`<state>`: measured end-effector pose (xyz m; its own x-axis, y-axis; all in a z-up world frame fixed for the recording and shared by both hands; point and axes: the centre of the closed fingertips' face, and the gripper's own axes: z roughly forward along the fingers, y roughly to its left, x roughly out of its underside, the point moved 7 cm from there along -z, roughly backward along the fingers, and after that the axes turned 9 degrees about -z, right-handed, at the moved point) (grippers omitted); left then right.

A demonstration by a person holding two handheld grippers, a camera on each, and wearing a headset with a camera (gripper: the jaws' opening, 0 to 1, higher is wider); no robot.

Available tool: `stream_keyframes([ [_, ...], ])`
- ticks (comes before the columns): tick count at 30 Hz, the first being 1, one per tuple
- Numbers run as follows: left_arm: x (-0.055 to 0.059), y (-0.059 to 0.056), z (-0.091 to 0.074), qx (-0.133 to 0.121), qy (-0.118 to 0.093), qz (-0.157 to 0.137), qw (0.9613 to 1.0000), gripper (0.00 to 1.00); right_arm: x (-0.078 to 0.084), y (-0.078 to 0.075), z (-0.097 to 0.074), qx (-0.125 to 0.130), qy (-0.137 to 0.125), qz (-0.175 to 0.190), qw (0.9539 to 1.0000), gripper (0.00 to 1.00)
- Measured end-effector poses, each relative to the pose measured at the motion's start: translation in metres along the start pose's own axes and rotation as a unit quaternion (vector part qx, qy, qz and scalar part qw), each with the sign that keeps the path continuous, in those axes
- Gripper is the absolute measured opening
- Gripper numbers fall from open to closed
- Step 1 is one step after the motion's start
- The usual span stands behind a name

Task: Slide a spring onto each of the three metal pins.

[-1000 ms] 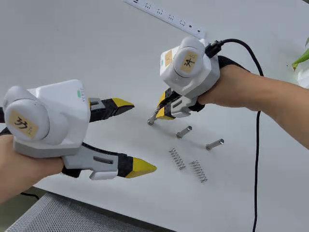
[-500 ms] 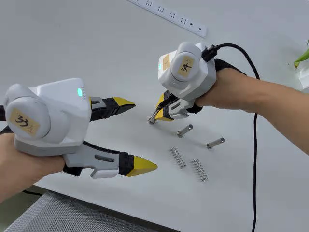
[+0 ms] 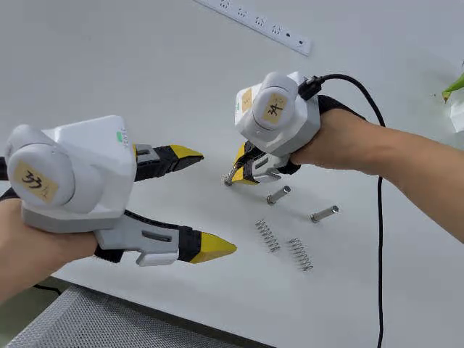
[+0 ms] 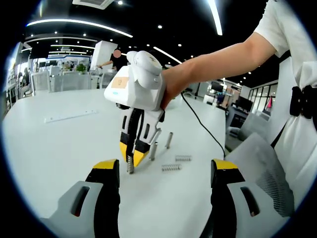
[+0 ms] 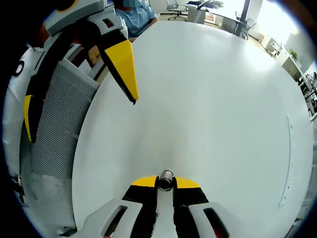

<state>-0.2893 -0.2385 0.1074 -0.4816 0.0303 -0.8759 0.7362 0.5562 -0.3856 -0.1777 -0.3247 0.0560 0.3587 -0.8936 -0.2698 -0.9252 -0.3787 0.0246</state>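
1. Change since a second ago: right gripper point(image 3: 245, 172), body dipped and rolled slightly towards the person. Its tips stay at the same spot on the workbench point(image 3: 109, 65). Loose parts unmoved.
2. Left gripper point(image 3: 215, 201): nearest the person, over the near edge of the workbench. Jaws spread wide, holding nothing, pointed towards the parts.
3. Loose springs, two: one point(image 3: 266, 235) and another point(image 3: 299, 254), side by side on the workbench, apart from each other and just nearer than the bare pins.
4. Bare pins, two: one point(image 3: 278, 194) and another point(image 3: 324, 213), lying flat, no spring on either.
5. Held pin point(image 4: 130, 163): pinched between the pressed-together jaws of the right gripper, lower end on the workbench. In the left gripper view a fitted spring point(image 4: 130, 159) appears coiled round it below the tips. Judged the first of three.
6. Handling note, judgement only: hold this pin steady and check that the coil is fully on before letting go. Set it down away from the bare pins. For each remaining pin, grip one end so the other stays free. Take the spring lightly at mid-length with the other tool, line up the axes, then slide.
7. Farther back: cable point(image 3: 378, 188) running from the right gripper, and power strip point(image 3: 254, 23) at the far edge.
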Motion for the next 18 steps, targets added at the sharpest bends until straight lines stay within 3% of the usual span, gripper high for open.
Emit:
stream_keyframes([
  [18,-0.0006,-0.0002,-0.0004,0.001,0.005,0.003,1.0,0.73,-0.0029,0.0006,0.0011,0.003,-0.012,0.009,0.9999,0.13],
])
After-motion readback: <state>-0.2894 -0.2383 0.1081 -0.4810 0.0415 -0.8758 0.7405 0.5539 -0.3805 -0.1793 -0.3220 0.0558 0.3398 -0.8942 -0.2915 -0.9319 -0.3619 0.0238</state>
